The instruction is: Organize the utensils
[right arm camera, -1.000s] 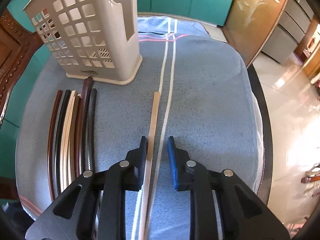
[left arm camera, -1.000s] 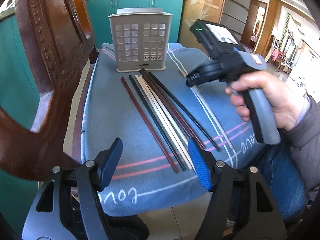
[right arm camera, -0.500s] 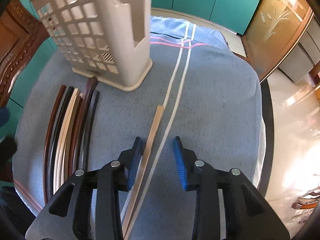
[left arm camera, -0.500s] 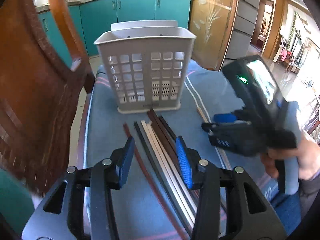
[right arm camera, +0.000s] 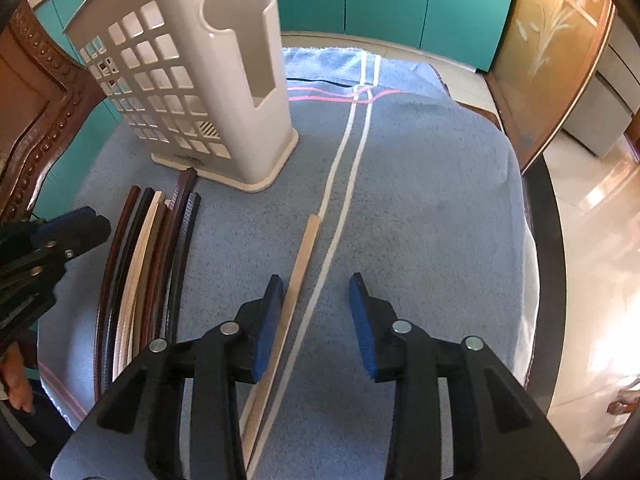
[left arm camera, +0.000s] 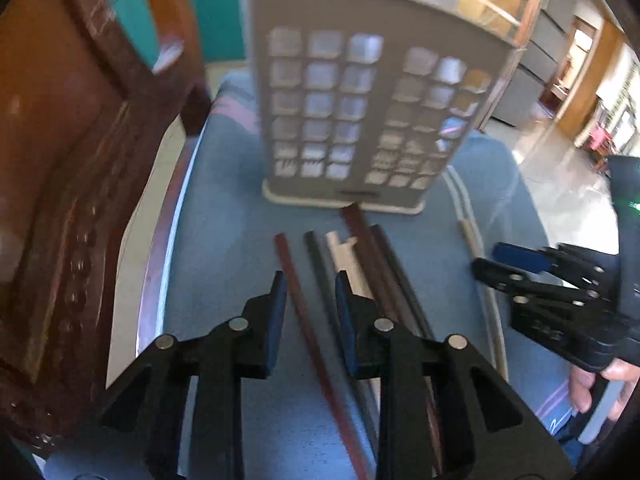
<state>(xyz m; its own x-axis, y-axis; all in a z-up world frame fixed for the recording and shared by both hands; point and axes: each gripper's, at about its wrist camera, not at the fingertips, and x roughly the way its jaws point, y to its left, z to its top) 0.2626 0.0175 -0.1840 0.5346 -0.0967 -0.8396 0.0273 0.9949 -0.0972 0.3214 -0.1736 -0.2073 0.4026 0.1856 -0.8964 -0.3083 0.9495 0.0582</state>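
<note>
Over the blue towel, left tool closing around reddish-brown chopstick, right tool parted, ungripped beside pale chopstick.

The left gripper points steeply downward, its jaws closing (pads not yet pressing anything); the right gripper tilts down likewise, jaws parted and gripping nothing; a hand grips its handle.
</note>
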